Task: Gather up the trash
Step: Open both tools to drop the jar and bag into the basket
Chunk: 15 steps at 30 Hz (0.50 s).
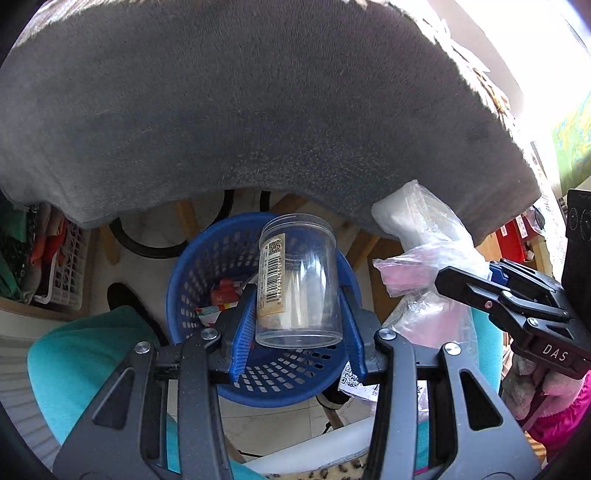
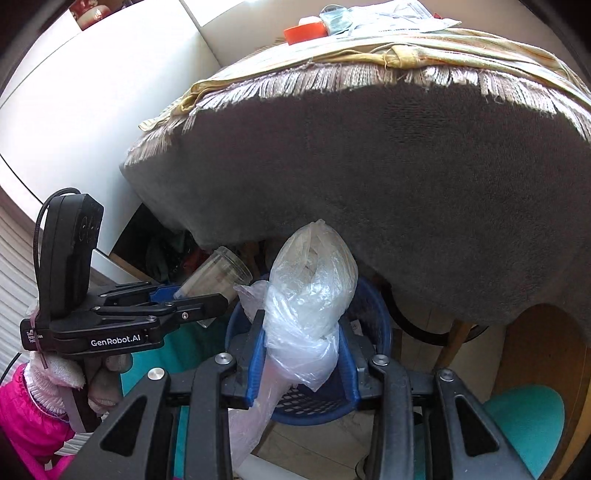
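My left gripper (image 1: 297, 295) is shut on a clear plastic jar (image 1: 299, 280) with a barcode label and holds it above a blue perforated basket (image 1: 207, 258). Colourful wrappers (image 1: 221, 299) lie in the basket. My right gripper (image 2: 301, 325) is shut on a crumpled clear plastic bag (image 2: 310, 295) and holds it over the same basket (image 2: 373, 310). The right gripper (image 1: 465, 280) and the bag (image 1: 424, 236) show at the right of the left wrist view. The left gripper (image 2: 218, 301) with the jar (image 2: 218, 273) shows at the left of the right wrist view.
A grey cloth-covered table edge (image 1: 258, 129) hangs just above and behind the basket. A fringed yellow cloth (image 2: 369, 62) and red-lidded items (image 2: 304, 31) lie on top. Teal cushions (image 1: 85, 365) are beside the basket. A white crate (image 1: 70, 269) stands at the left.
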Each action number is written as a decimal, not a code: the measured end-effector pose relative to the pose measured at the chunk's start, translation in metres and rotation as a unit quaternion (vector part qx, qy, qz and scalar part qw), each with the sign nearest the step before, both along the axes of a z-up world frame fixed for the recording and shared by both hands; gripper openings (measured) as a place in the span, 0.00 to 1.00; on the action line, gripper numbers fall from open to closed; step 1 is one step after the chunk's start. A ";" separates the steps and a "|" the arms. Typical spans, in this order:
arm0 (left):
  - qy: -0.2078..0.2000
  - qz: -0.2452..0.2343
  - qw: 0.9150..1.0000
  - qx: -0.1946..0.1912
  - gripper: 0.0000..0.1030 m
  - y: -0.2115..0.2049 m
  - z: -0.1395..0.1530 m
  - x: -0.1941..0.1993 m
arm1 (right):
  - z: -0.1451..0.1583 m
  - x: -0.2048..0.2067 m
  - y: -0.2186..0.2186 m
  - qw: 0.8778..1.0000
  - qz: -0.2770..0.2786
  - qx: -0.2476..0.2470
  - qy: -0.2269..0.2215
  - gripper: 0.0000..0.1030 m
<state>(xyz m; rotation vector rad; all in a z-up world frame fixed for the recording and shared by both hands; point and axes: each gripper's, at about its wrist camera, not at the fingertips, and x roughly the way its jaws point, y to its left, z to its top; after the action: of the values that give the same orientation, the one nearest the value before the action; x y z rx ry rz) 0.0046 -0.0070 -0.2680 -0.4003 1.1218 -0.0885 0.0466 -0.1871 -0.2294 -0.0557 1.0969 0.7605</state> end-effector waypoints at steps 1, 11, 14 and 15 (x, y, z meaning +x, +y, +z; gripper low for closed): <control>0.001 0.000 1.000 0.001 0.42 0.000 0.000 0.001 | -0.001 0.002 0.001 1.000 0.000 -0.001 0.001 0.36; 0.002 0.005 1.000 0.016 0.49 -0.001 0.005 0.008 | -0.008 0.005 0.007 1.000 -0.005 -0.006 -0.003 0.54; -0.003 0.005 1.000 0.023 0.55 -0.004 0.007 0.008 | -0.007 0.007 0.007 1.000 -0.011 -0.007 -0.010 0.65; -0.003 0.004 1.000 0.023 0.55 -0.004 0.008 0.008 | -0.007 0.008 0.007 1.000 -0.012 -0.008 -0.009 0.65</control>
<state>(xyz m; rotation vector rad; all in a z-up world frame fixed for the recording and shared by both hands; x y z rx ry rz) 0.0126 -0.0115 -0.2603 -0.3643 1.1135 -0.0563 0.0544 -0.1804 -0.2369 -0.0640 1.0845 0.7285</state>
